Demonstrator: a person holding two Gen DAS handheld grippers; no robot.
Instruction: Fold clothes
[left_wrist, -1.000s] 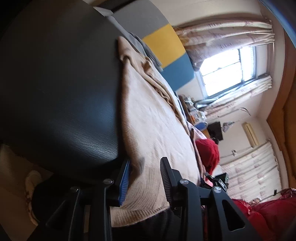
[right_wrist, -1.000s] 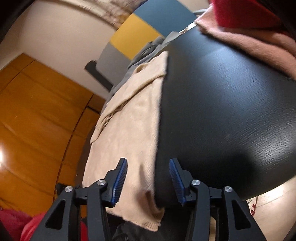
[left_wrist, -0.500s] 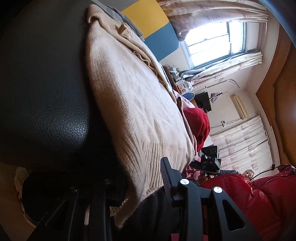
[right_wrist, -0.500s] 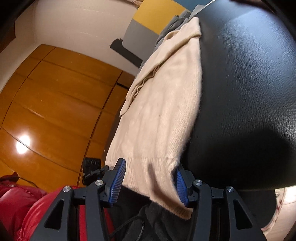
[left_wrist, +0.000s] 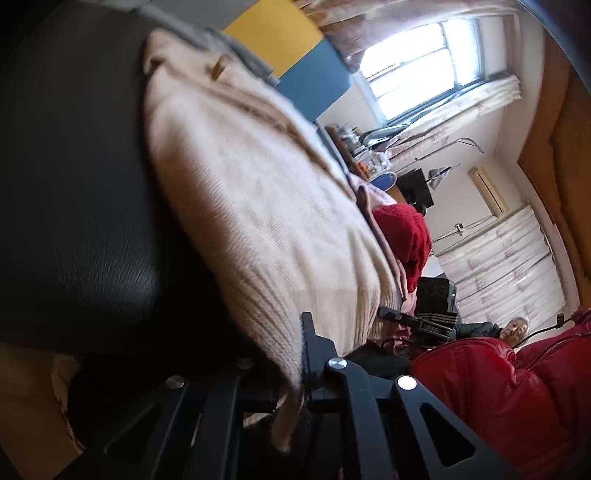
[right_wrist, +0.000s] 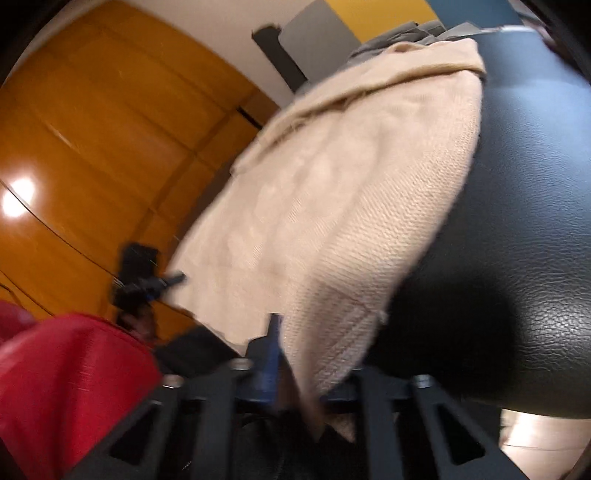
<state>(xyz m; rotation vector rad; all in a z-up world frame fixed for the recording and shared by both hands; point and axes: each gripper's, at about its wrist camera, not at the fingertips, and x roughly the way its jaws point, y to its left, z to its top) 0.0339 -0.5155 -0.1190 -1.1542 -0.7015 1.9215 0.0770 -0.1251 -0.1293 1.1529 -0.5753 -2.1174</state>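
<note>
A: Where is the sweater?

B: The beige sweater lies spread on the black table, with its ribbed hem hanging over the near edge. Its far end reaches grey cloth at the back of the table.

A: And the left gripper?

B: The left gripper has just been closing, and its jaws now pinch one corner of the hem. The knit runs down between the two black fingers.

A: The right one?

B: Much the same. The right gripper has just been closing too, and it clamps the other hem corner. The sweater drapes from the table straight into the narrow gap. That view is blurred.

A: Anything else nearby?

B: A red garment lies on the table beyond the sweater, next to a pink one. A red padded sleeve fills the lower right of the left view. Wooden panels fill the left of the right view.
</note>
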